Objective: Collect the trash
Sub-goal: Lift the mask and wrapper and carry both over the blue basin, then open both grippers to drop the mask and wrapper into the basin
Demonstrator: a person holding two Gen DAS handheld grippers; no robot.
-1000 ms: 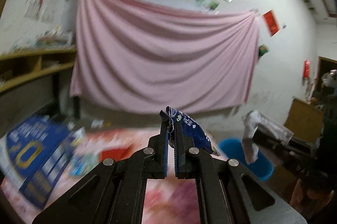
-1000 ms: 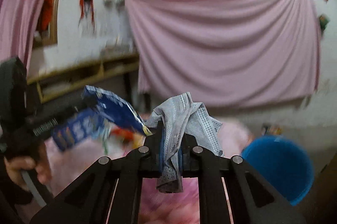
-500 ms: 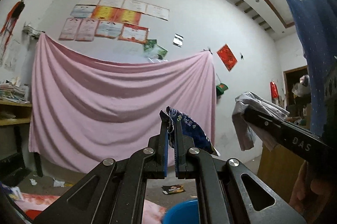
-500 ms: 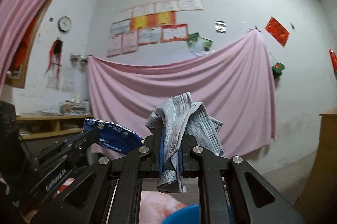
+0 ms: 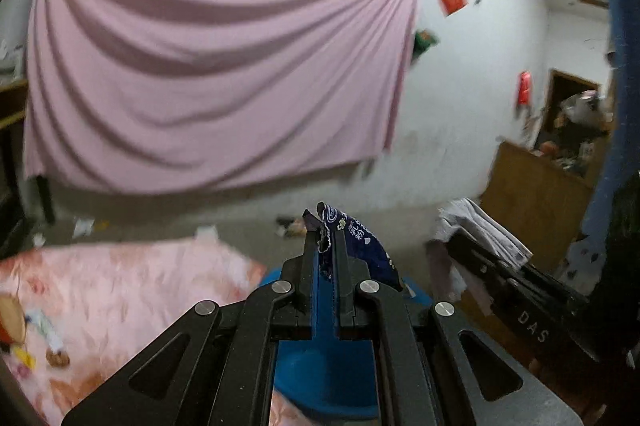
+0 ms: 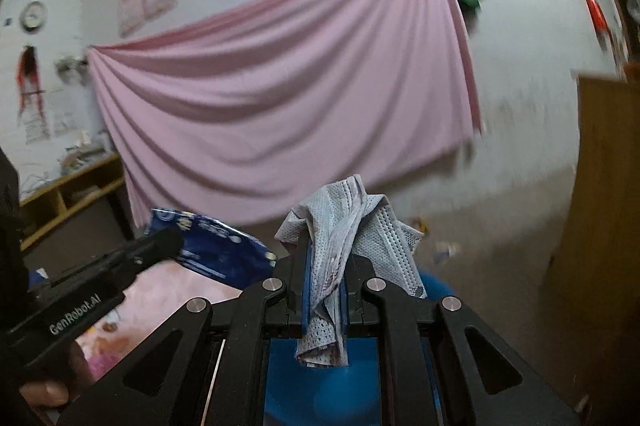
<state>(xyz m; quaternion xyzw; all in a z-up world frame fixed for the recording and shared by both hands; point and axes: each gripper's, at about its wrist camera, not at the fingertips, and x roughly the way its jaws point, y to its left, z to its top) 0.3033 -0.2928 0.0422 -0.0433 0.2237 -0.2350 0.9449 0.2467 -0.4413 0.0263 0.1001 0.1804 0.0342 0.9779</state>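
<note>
Side by side, the left tool point(image 5: 325, 246) is pinching a crumpled dark-blue printed snack wrapper point(image 5: 362, 246) while the right tool point(image 6: 325, 258) is clamping a crumpled grey-blue face mask point(image 6: 348, 226), both above a round blue plastic bin point(image 5: 324, 366) largely hidden behind the tools.

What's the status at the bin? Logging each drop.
Left hand-held gripper shut on blue wrapper. Right hand-held gripper shut on grey mask. Blue bin below both, nothing dropped yet. Nothing in the way.
</note>
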